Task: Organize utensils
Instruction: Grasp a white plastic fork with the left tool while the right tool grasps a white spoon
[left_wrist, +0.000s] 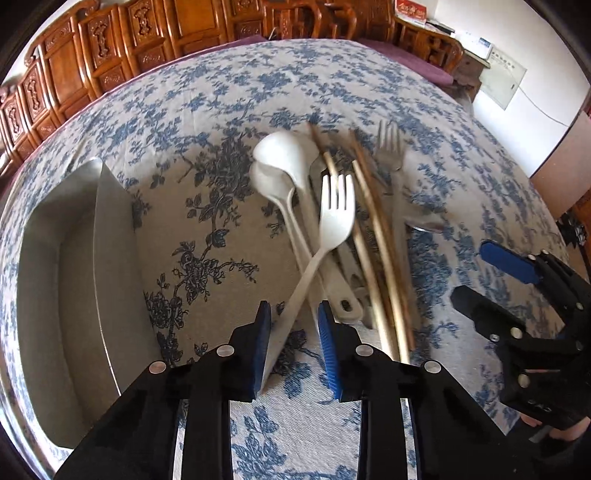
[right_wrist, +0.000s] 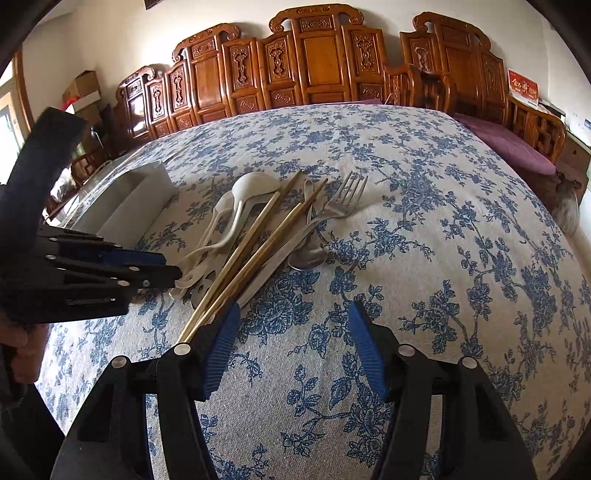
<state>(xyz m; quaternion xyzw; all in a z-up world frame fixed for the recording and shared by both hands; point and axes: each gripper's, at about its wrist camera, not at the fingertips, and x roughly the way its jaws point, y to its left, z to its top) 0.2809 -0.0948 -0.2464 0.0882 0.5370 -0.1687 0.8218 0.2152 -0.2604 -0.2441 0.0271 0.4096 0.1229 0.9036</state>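
Jaws of the left gripper (left_wrist: 293, 314) stand narrowly parted astride the handle of the white fork (left_wrist: 334, 218), which slants between the blue pads; whether they press on it is unclear in the blurred view. Left of those jaws sits a metal tray (left_wrist: 110, 236); ahead and right lies the pile: white spoons (left_wrist: 284, 162), chopsticks (left_wrist: 376, 236), metal fork (left_wrist: 390, 147). Right gripper (right_wrist: 293, 319) jaws are spread over bare tablecloth (right_wrist: 424, 229), chopstick ends just left of them.

Jumbled utensils (left_wrist: 343, 221) (forks, spoons, chopsticks) beside tray (left_wrist: 110, 236)
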